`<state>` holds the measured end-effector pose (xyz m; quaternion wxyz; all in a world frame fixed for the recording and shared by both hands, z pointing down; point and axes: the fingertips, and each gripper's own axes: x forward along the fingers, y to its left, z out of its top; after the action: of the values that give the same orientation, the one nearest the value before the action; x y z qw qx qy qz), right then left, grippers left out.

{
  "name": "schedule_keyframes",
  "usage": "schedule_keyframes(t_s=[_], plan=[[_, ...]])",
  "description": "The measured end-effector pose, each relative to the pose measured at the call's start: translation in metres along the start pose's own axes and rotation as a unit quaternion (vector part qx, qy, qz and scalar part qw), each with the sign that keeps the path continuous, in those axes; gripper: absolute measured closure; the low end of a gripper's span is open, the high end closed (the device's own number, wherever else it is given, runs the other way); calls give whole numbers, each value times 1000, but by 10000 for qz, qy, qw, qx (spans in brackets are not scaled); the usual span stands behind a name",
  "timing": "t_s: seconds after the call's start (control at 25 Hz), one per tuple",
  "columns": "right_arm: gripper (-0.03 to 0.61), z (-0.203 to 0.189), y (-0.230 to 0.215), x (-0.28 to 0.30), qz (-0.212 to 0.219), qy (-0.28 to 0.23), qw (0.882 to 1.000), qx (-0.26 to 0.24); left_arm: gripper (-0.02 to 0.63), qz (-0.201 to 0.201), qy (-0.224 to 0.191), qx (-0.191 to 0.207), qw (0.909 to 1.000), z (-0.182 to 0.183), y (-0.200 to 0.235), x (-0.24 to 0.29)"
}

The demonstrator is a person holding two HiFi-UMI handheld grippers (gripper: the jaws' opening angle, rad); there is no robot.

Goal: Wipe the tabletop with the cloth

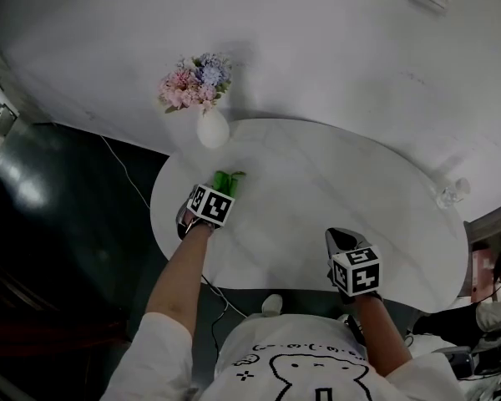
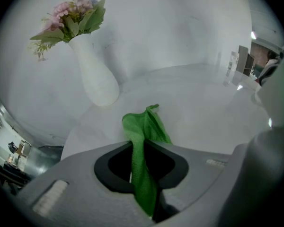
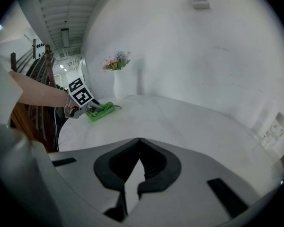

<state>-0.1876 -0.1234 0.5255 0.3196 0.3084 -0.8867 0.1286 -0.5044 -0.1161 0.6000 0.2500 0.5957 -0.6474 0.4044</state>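
Note:
A green cloth (image 2: 143, 141) is pinched between the jaws of my left gripper (image 2: 143, 148), which is shut on it. Its free end rests on the white oval tabletop (image 1: 317, 199), at the table's left part near the vase. The head view shows the cloth (image 1: 227, 180) just ahead of the left gripper (image 1: 219, 192). From the right gripper view, the cloth (image 3: 102, 111) and the left gripper (image 3: 87, 109) lie far across the table. My right gripper (image 3: 138, 143) is shut with nothing in it, and hovers at the near right edge of the table (image 1: 341, 242).
A white vase of pink and blue flowers (image 1: 210, 124) stands at the table's far left edge, close behind the cloth. A small clear glass object (image 1: 451, 192) sits at the far right edge. A white wall rises behind the table; dark floor lies to the left.

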Motion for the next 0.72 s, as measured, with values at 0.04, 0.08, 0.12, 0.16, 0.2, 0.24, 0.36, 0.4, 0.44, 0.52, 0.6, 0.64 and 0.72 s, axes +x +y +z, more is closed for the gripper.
schedule_keyframes(t_s=[0.04,0.08,0.12,0.16,0.2,0.24,0.36,0.4,0.44,0.52,0.6,0.64,0.72], plan=[[577,0,1,0,6,4,10000,-13,554,31,12,-1,10000,-3,4,0],[577,1,2,1,14,5,10000,-22,554,64,23,-5,10000,-5,9,-1],[577,1,3,2,21,8,10000,-29,554,95,37,-19,9999,-8,13,-1],[577,1,3,3,30,15,10000,-39,554,129,55,-43,9999,-10,18,-1],[577,1,4,4,41,24,10000,-53,554,168,75,-72,9998,-13,23,-2],[577,1,5,5,55,36,10000,-68,554,208,90,-107,9997,-15,28,-2],[577,0,7,7,97,67,9999,-98,554,339,105,-203,9992,-22,41,-3],[577,-1,8,9,108,74,9999,-103,554,371,112,-221,9990,-24,45,-3],[577,-1,8,10,120,81,9998,-108,554,399,126,-234,9989,-26,49,-3],[577,0,8,11,138,92,9998,-121,555,446,175,-273,9985,-30,56,-3],[577,0,8,12,150,99,9998,-125,554,479,217,-338,9980,-34,62,-5],[577,0,8,12,152,102,9998,-120,554,497,232,-363,9978,-36,65,-5],[577,0,6,13,149,110,9998,-109,554,536,255,-393,9975,-39,70,-6]])
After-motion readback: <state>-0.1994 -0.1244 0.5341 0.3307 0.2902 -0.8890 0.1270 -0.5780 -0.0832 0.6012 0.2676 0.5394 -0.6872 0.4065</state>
